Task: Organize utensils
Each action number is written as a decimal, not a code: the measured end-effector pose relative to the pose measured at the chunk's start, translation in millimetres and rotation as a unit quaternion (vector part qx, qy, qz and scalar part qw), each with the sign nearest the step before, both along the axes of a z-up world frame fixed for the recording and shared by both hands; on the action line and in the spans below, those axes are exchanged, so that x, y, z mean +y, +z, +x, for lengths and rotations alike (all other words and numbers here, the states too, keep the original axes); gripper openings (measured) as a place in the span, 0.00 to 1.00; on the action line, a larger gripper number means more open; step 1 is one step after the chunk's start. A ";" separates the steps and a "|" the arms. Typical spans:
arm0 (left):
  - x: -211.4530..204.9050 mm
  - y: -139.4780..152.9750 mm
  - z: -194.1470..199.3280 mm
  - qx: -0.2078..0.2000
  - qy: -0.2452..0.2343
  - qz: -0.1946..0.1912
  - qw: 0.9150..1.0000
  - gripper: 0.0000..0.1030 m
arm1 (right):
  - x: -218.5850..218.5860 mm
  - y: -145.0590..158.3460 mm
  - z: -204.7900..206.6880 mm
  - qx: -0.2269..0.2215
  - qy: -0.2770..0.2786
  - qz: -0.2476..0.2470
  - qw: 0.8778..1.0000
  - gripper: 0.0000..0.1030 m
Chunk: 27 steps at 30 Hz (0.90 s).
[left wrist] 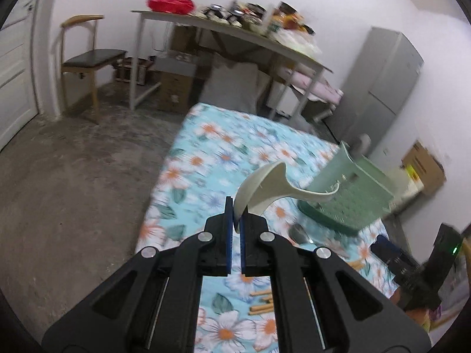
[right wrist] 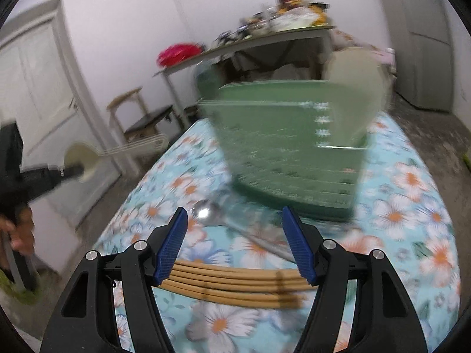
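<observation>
While we hold both tools above the flowered tablecloth (right wrist: 412, 194), our left gripper (left wrist: 236, 216) is clamped tight on the edge of a cream plastic spoon (left wrist: 265, 188), lifted clear of the cloth with its handle reaching out toward the green basket (left wrist: 350, 194). From the right wrist we see that same spoon off to the left, blurred, in front of the door (right wrist: 38, 94). Our right gripper (right wrist: 235, 244) has its blue pads spread wide with nothing pressed between them; it hangs over a bundle of wooden chopsticks (right wrist: 235, 285) lying across the cloth. Just beyond them a metal spoon (right wrist: 206, 214) lies flat, its bowl near the foot of the green basket, which stands upright on the cloth. A cluttered table (left wrist: 235, 29) stands against the far wall.
</observation>
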State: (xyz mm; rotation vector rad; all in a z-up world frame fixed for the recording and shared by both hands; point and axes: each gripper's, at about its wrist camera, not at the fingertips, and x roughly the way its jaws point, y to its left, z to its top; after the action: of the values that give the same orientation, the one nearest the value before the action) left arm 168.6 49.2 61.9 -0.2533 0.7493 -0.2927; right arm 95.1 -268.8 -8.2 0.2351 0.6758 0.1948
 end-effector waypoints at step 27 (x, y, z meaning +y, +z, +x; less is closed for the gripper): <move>25.9 -18.9 15.3 0.018 0.047 -0.011 0.999 0.02 | 154.2 -60.5 88.3 0.039 0.060 -0.351 0.934 0.04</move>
State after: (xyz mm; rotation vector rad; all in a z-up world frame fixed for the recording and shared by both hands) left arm 183.9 75.2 43.0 -0.3139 0.7685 -0.2077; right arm 183.4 -114.7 -68.7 -0.4889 0.7985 0.0502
